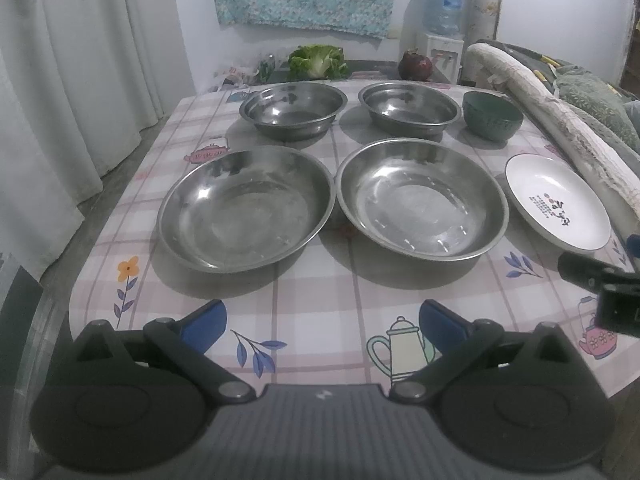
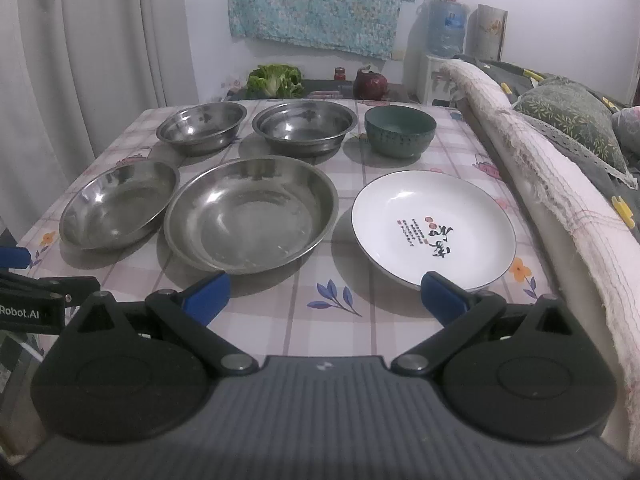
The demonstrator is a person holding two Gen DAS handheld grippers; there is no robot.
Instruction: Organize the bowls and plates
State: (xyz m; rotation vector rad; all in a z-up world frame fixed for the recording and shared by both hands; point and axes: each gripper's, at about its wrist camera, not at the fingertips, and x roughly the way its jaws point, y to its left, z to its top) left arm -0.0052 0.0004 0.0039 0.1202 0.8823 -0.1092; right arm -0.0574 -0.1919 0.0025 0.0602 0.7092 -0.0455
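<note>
Two wide steel plates sit in the front row, the left one (image 1: 246, 208) (image 2: 120, 204) and the right one (image 1: 420, 198) (image 2: 252, 214). A white plate with dark writing (image 1: 556, 202) (image 2: 434, 226) lies to their right. Behind stand two steel bowls (image 1: 294, 108) (image 1: 408, 108) and a green bowl (image 1: 492, 114) (image 2: 400, 130). My left gripper (image 1: 322, 324) is open and empty over the table's near edge. My right gripper (image 2: 324, 294) is open and empty in front of the white plate; part of it shows in the left wrist view (image 1: 600, 284).
The table has a checked cloth with teapot prints (image 1: 320, 288). A sofa arm with a worn cover (image 2: 552, 184) runs along the right side. A curtain (image 1: 60, 80) hangs on the left. Lettuce (image 1: 318, 60) and a dark red vegetable (image 1: 416, 66) lie behind the table.
</note>
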